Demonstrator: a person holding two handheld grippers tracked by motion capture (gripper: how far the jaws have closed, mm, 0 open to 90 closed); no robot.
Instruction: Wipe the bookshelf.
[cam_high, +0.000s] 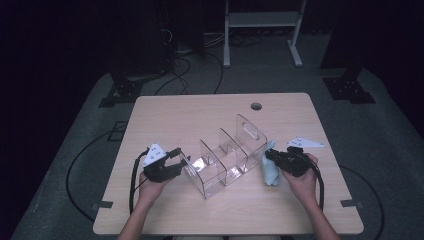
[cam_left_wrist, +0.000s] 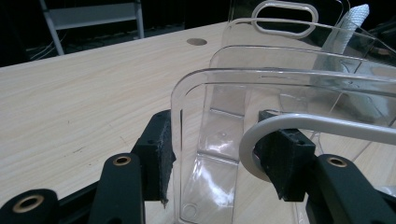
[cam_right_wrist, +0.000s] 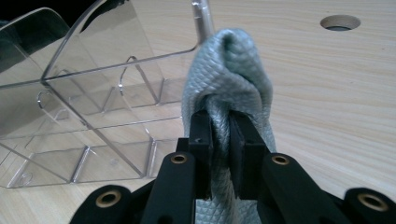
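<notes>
On table (cam_high: 165, 112): left tongs (cam_high: 183, 161) clamp organizer (cam_high: 225, 157) wall; right tongs (cam_high: 269, 155) pinch cloth (cam_high: 270, 171).

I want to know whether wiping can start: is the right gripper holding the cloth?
Yes: in the right gripper view the right gripper has its jaws pinched shut on a fold of the grey cloth.

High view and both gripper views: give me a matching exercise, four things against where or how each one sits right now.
Things:
1. clear acrylic organizer
2. pale blue cloth
3. left tongs
4. round hole

States:
A. pinched between shut jaws
B. set in the tabletop near the far edge
C. standing mid-table between both hands
D. jaws astride the organizer's near end wall

Pairs: 1-C, 2-A, 3-D, 4-B. The cloth is held by the right tongs.
</notes>
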